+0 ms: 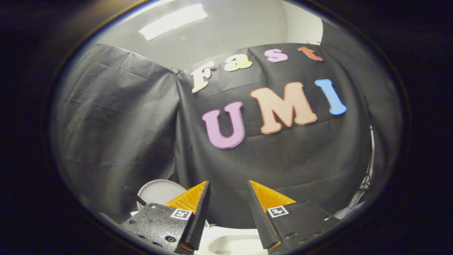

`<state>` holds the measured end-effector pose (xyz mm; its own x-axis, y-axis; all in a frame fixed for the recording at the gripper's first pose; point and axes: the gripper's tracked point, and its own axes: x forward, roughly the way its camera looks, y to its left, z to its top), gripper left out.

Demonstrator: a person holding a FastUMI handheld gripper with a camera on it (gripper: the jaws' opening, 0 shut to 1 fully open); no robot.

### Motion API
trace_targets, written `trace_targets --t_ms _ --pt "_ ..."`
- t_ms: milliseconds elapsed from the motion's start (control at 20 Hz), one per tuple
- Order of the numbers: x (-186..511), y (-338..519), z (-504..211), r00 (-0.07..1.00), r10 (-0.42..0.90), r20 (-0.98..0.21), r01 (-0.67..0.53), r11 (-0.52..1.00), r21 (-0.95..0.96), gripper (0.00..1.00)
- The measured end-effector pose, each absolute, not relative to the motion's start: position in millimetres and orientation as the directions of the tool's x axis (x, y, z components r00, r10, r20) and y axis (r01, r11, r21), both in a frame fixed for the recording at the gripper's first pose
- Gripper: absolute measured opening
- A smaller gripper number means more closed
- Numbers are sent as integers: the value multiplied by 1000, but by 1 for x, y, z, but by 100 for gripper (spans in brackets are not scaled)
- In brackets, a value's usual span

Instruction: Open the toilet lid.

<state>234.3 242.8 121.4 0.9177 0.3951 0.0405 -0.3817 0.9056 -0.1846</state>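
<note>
One claw [228, 186] with two spread fingers, one raised toilet lid [159, 191].

Black cloth wall [124, 117], white ceiling [230, 28] — bright strip light [173, 21]

Claw [228, 187] fingers standing apart w/ nothing between; booth wall [283, 159] blocking ahead, raised toilet lid [157, 191] sitting beyond left finger.

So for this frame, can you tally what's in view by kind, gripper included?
Gripper, fingers apart, holding nothing: 1
White toilet, seen below and between the fingers: 1
Round white lid, upright beyond the left finger: 1
Ceiling light panel: 1
Total: 4
</note>
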Motion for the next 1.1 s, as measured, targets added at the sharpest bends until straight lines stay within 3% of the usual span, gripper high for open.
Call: trace_targets --t_ms 200,500,850,1100 --pt "220 156 119 942 333 24 -323 926 -194 63" --pt "187 52 105 927 373 -25 -369 903 -220 64" --pt "175 -46 92 958 286 -39 -287 930 -231 67" --pt "176 -87 80 975 187 -121 -211 950 -230 67"
